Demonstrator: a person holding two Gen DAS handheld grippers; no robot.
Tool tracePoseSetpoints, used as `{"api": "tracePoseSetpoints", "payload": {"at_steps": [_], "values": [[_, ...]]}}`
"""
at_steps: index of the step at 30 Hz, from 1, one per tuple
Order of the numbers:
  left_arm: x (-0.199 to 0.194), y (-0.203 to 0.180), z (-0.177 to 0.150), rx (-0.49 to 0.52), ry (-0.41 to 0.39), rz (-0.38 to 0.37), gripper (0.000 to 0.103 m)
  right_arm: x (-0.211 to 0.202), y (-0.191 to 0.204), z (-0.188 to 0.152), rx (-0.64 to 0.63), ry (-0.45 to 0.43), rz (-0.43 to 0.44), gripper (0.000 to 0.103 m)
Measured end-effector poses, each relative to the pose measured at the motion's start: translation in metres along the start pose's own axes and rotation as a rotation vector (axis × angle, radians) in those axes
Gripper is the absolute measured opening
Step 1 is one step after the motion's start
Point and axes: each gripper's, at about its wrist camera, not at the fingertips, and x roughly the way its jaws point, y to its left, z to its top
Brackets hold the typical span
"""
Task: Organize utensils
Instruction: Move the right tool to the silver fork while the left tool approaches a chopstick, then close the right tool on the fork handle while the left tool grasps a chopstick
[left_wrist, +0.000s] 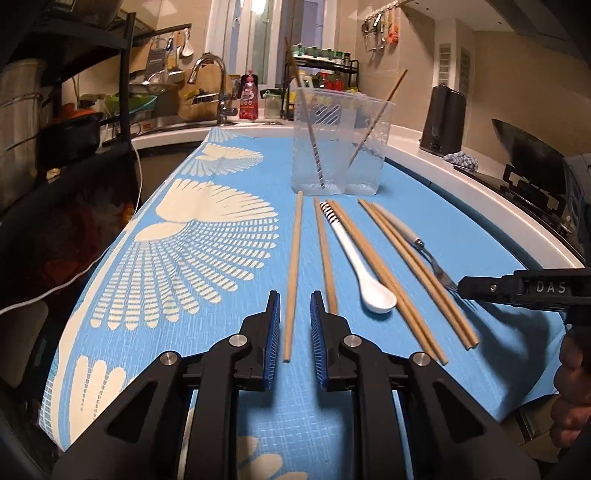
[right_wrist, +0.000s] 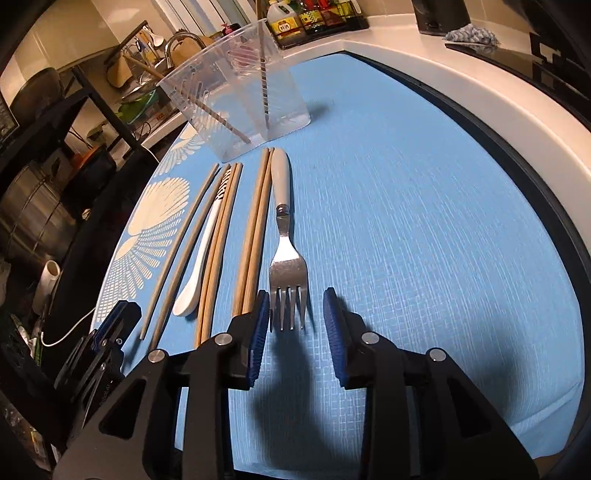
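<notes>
Several wooden chopsticks, a white spoon (left_wrist: 354, 258) and a fork (left_wrist: 432, 260) lie side by side on a blue patterned mat (left_wrist: 207, 332). My left gripper (left_wrist: 294, 299) is open, low over the mat, with the leftmost chopstick (left_wrist: 293, 266) lying between its pads and a gap on each side. My right gripper (right_wrist: 295, 295) is open around the tines of the fork (right_wrist: 289, 266); the left pad is close to them and the right pad stands apart. Behind the utensils stands a clear two-part container (left_wrist: 334, 147) with one chopstick in each part.
A white counter edge (right_wrist: 480, 110) curves round the mat at the right. A dark kettle (left_wrist: 443, 122) and a stove with a wok (left_wrist: 528, 155) are on the right. A sink with a faucet (left_wrist: 218, 88) is behind. A white cable (left_wrist: 74, 273) hangs at the left.
</notes>
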Motion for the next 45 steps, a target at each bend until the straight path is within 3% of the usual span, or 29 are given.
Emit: {"api": "tracePoseSetpoints", "payload": {"at_steps": [3,7,12,18,22,30,32,36,42,45], "values": [[0.006,0.001,-0.005,-0.002,0.02,0.011,0.017,0.0,0.004,-0.002,-0.019,-0.002,-0.009,0.032],[0.009,-0.002,-0.011,0.014,0.022,0.016,0.017,-0.002,0.004,-0.005,-0.038,-0.007,-0.035,0.021],[0.009,-0.004,-0.012,0.022,0.018,0.013,0.017,-0.004,-0.003,-0.003,-0.041,-0.018,-0.049,0.02],[0.007,-0.004,-0.014,0.023,0.011,0.002,0.017,-0.016,-0.031,0.003,-0.095,-0.099,-0.126,0.02],[0.007,-0.006,-0.017,0.046,-0.012,0.007,0.018,-0.012,-0.041,-0.001,-0.169,-0.129,-0.087,0.021],[0.007,-0.005,-0.015,0.039,-0.002,-0.005,0.019,-0.009,-0.047,0.0,-0.035,-0.132,0.006,0.025],[0.008,-0.004,-0.014,0.031,0.005,-0.021,0.025,-0.009,-0.048,0.0,0.0,-0.126,0.029,0.025],[0.007,-0.008,-0.014,0.03,0.013,-0.042,0.034,-0.009,-0.049,0.001,0.04,-0.118,0.035,0.025],[0.005,0.0,-0.014,-0.031,0.006,-0.073,0.034,-0.01,-0.049,0.0,0.067,-0.113,0.032,0.025],[0.007,-0.001,-0.014,-0.027,0.006,-0.061,0.031,-0.01,-0.047,-0.001,0.072,-0.116,0.015,0.02]]}}
